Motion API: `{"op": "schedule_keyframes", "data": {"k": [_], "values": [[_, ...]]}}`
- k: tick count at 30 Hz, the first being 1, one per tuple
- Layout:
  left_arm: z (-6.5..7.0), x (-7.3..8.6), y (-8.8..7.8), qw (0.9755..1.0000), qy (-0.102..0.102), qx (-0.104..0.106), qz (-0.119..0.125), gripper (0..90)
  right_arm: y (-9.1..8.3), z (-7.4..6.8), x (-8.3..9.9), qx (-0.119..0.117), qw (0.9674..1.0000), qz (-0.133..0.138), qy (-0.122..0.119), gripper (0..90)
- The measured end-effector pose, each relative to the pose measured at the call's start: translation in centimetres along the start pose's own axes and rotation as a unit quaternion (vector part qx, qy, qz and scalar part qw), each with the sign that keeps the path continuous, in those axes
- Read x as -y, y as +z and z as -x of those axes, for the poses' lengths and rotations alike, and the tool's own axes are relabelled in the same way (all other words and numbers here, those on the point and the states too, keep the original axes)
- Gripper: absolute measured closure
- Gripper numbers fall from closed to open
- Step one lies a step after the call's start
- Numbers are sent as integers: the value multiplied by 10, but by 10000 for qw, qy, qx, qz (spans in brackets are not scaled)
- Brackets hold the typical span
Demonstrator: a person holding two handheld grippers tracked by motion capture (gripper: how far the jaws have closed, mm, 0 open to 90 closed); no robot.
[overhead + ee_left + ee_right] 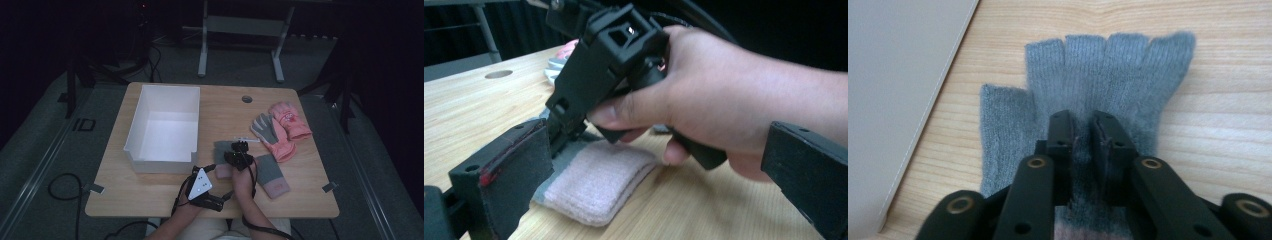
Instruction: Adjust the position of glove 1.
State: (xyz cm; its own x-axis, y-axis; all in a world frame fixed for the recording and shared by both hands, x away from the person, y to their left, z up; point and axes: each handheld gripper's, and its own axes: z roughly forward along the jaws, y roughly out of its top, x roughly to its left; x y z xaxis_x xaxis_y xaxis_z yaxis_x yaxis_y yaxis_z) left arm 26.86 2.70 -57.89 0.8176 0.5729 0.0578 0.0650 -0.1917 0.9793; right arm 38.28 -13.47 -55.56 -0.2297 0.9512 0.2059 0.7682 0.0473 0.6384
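Lying flat under right gripper, grey glove, jaws nearly closed

Dim room. A wooden table fills the centre of the frame, on grey carpet. At top centre stands a grey metal frame; cables lie at lower left. Background dark.

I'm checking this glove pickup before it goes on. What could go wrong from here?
The right gripper has its jaws nearly together over the grey fingerless glove, so it may pinch only the top layer of knit, or slip off. The left gripper stands open close beside the right hand, so the two could bump. The white bin sits near, so a lifted glove might snag its wall.
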Motion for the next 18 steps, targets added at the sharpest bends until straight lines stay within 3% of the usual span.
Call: {"op": "schedule_keyframes", "data": {"k": [7,12,14,18], "values": [[1,0,1,10000,42,18,-37,0,-13,4,-7,-98,9993,35,-360,656],[1,0,3,10000,22,50,-79,0,-28,14,-18,-197,9978,151,-617,637],[1,0,3,9999,43,49,-85,0,-35,18,-23,-124,9956,234,-899,637],[1,1,4,9999,51,55,-101,0,-51,34,-30,-265,9936,365,-1039,636]]}}
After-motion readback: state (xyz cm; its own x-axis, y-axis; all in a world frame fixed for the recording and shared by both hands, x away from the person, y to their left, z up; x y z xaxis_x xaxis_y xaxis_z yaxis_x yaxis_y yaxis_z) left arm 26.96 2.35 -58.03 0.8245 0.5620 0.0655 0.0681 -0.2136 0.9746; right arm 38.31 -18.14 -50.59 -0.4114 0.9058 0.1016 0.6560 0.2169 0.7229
